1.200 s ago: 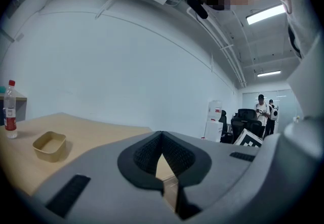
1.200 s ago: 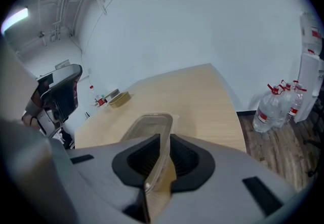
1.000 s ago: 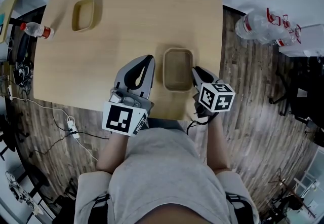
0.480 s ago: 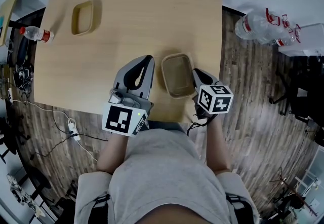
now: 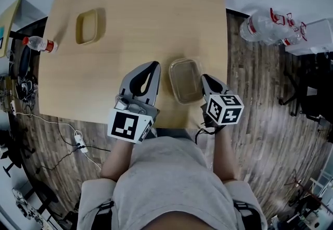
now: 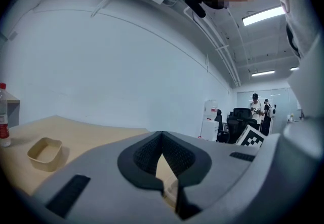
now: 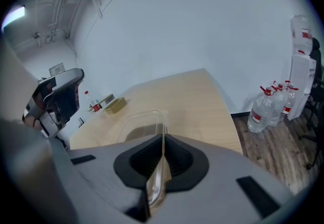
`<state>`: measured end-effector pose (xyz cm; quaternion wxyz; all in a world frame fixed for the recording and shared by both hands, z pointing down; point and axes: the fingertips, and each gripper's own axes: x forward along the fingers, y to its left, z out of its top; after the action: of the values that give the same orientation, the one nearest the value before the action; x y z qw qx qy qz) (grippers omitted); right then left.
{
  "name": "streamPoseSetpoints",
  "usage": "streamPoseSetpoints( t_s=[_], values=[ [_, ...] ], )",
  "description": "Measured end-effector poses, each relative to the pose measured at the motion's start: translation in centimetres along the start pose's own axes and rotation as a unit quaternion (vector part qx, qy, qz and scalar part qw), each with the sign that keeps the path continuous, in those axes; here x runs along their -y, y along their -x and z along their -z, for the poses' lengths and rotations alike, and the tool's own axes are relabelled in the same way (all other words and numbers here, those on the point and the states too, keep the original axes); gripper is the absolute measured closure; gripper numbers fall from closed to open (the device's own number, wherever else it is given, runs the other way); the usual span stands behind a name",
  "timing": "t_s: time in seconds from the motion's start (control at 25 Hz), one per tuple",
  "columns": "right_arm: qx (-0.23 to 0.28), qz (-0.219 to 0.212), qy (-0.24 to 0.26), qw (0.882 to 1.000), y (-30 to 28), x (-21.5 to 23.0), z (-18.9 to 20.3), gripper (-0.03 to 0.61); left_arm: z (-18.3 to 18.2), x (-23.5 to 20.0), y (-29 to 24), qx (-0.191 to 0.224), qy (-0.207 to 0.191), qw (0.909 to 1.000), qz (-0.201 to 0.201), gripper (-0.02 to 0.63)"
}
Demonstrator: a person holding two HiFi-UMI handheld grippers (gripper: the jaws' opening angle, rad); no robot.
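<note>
Right gripper is pinching the near rim of a clear plastic container; its jaws are pressing together on the thin wall. The container is sitting over the near right part of the wooden table, between the two grippers. I cannot tell whether its base is touching the tabletop.

Left gripper is pointing out over the table just left of the container, jaws pressed together with nothing between them.

A tan tray is lying well apart, at the table's far left. A small water bottle with a red cap and red label is lying beside that edge; its print is too small to read.

Each gripper's cube is showing black-and-white square markers, no letters.

Big water jugs with red caps and labels are standing on the plank floor at right, lettering unreadable.
</note>
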<state>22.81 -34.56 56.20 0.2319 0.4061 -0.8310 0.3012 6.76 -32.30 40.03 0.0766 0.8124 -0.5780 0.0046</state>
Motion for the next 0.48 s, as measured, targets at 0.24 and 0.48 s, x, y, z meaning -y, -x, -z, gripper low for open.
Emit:
streamPoseSetpoints(
  t_s=[0.24,0.48],
  values=[
    [0.031,0.024,-0.021,0.999,1.5,-0.8,-0.6,0.557,-0.4,-0.1,0.3,0.001,-0.004,0.9996,0.029,0.598],
    [0.069,0.057,-0.035,0.995,3.4,-2.3,-1.0,0.557,-1.0,-0.2,0.9,0.003,-0.009,0.9975,0.069,0.598]
  ],
)
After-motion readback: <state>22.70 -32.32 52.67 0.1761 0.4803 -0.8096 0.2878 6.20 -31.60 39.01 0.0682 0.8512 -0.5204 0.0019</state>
